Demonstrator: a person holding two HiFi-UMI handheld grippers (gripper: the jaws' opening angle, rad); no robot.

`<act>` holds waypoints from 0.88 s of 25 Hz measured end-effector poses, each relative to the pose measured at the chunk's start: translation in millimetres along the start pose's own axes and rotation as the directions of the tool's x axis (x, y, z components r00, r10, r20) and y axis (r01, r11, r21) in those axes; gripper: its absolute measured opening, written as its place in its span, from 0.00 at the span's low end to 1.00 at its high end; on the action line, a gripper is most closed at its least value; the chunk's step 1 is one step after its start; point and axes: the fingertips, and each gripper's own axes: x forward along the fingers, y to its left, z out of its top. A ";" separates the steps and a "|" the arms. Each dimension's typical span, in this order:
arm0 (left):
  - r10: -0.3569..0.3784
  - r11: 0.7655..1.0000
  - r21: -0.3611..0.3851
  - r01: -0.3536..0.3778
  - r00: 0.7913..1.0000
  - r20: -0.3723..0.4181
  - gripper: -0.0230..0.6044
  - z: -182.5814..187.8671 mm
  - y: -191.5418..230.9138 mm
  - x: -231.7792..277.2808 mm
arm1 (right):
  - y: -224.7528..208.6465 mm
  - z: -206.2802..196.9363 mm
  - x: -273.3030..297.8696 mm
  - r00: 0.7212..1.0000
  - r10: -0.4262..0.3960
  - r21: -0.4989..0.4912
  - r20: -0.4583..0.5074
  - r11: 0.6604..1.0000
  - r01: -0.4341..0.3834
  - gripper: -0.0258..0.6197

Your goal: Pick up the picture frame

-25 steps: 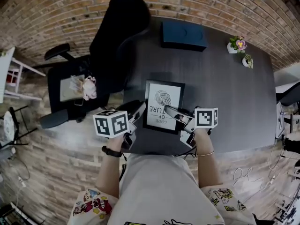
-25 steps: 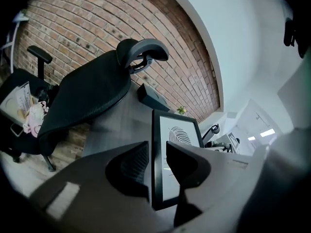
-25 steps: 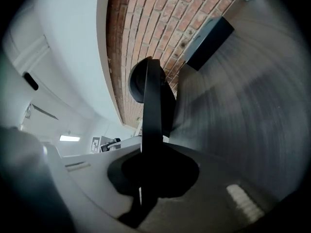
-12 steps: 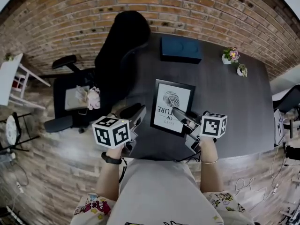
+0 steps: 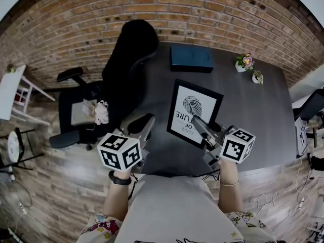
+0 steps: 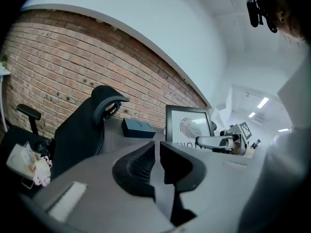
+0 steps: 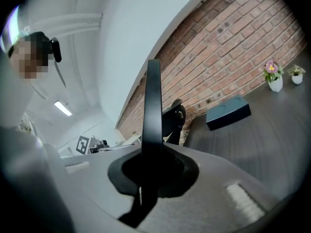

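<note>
A dark grey wood-grain bench (image 5: 268, 115) stands before a red brick wall (image 5: 152, 6). A flat dark blue box (image 5: 191, 58) lies near the bench's far edge. Towards the far right corner sit a small white pot of pink and yellow flowers (image 5: 245, 63) and, just beside it, a second small white pot with a green plant (image 5: 257, 77). A black high-backed office chair (image 5: 129, 49) stands at the bench's left side, its seat carrying papers and a pale pink soft bundle (image 5: 100, 110). Light cables (image 5: 268, 201) trail across the wood-plank floor (image 5: 45, 186).
</note>
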 end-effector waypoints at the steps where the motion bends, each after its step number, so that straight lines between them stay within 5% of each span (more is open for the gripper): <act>1: 0.001 1.000 0.009 -0.001 1.000 0.008 0.11 1.9 -1.5 -1.1 | 2.2 3.3 -2.5 1.000 -0.014 -0.028 0.014 1.000 0.014 0.06; 9: 0.047 0.996 0.077 -0.054 0.995 0.093 0.06 16.4 -6.6 -14.3 | 10.4 22.6 -17.1 0.985 -0.135 -0.239 0.112 0.958 0.158 0.06; 22: 0.114 0.957 0.236 -0.167 0.968 0.222 0.06 36.0 -14.1 -25.9 | 2.0 30.7 -29.2 0.928 -0.291 -0.442 0.232 0.818 0.368 0.06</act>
